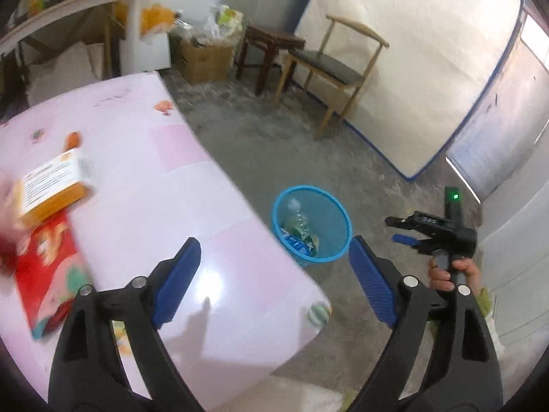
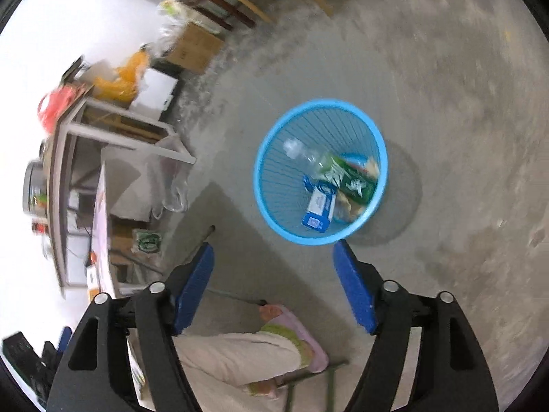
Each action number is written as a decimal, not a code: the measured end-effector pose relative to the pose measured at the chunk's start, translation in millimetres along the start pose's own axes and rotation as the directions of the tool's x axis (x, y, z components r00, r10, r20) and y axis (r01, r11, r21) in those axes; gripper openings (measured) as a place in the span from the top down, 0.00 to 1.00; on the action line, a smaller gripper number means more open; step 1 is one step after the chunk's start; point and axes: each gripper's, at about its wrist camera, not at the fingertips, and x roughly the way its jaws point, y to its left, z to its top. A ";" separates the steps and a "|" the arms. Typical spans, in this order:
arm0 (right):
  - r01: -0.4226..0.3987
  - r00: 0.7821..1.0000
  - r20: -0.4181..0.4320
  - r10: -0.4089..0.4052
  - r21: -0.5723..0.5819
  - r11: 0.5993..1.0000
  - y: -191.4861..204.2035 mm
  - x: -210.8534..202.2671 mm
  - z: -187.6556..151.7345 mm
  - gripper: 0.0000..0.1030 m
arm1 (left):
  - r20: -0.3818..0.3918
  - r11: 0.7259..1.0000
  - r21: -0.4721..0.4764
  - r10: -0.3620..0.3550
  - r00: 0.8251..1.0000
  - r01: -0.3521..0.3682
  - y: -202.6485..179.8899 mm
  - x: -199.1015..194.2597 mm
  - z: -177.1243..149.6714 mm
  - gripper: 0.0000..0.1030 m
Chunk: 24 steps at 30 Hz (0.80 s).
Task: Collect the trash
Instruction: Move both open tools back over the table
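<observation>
A: Starting at the left of the left wrist view, what lies on the table?

B: A pink tablecloth covers it. At its left edge sit a blurred orange-and-white box and, just below it, a red snack packet.

A: And the left gripper?

B: Its blue pads stand wide apart with nothing between them, over the table's corner and the floor.

A: Where is the trash?

B: In the blue mesh wastebasket on the concrete floor, just right of the table. The right wrist view looks down into it: a clear plastic bottle with a green label, and a blue-and-white carton beside it.

A: Further right?

B: A hand holds the right gripper, low beside the basket. From its own camera the right gripper's jaws are spread, empty, the basket just beyond the right finger's tip.
</observation>
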 end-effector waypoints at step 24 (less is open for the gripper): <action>0.093 0.976 0.173 0.129 -0.877 0.471 366.2 -55.1 -151.4 0.06 | 0.188 0.863 -0.442 0.357 0.915 -0.246 157.1 -147.5 -129.3 0.08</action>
